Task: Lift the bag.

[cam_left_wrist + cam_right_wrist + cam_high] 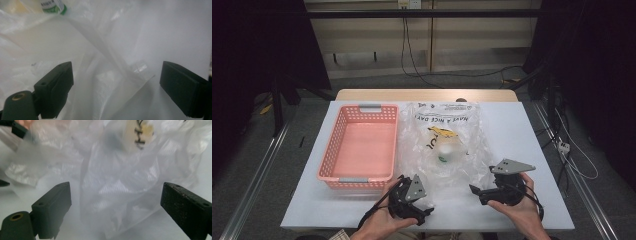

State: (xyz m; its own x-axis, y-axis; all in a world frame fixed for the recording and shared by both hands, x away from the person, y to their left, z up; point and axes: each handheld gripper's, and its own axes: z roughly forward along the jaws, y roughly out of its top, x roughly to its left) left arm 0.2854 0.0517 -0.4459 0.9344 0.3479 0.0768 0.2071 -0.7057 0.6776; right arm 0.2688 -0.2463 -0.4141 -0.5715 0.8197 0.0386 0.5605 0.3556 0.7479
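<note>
1. The plastic bag [444,145] lies flat and crumpled on the tabletop [522,150], just right of the pink basket [361,146]; a small bottle [445,151] with a green-printed label shows through the film near the middle of the bag.
2. The left hand-held gripper [424,212] sits at the near left corner of the bag, its jaws spread wide with nothing between them but loose film beneath (the left gripper view shows a twisted handle strip [110,55] running across the gap).
3. The right hand-held gripper [474,192] waits at the near right edge, jaws likewise wide apart and holding nothing; bunched film lies ahead of them.
4. The step in hand looks like catching the near end of the bag on both sides, probably to open it.
5. To do it well, lower each gripper until one jaw slides under a fold, then close on one layer, not the whole wad.
6. Pinch near the rim, well clear of the bottle, so that the opening spreads instead of dragging the bag across the tabletop.
</note>
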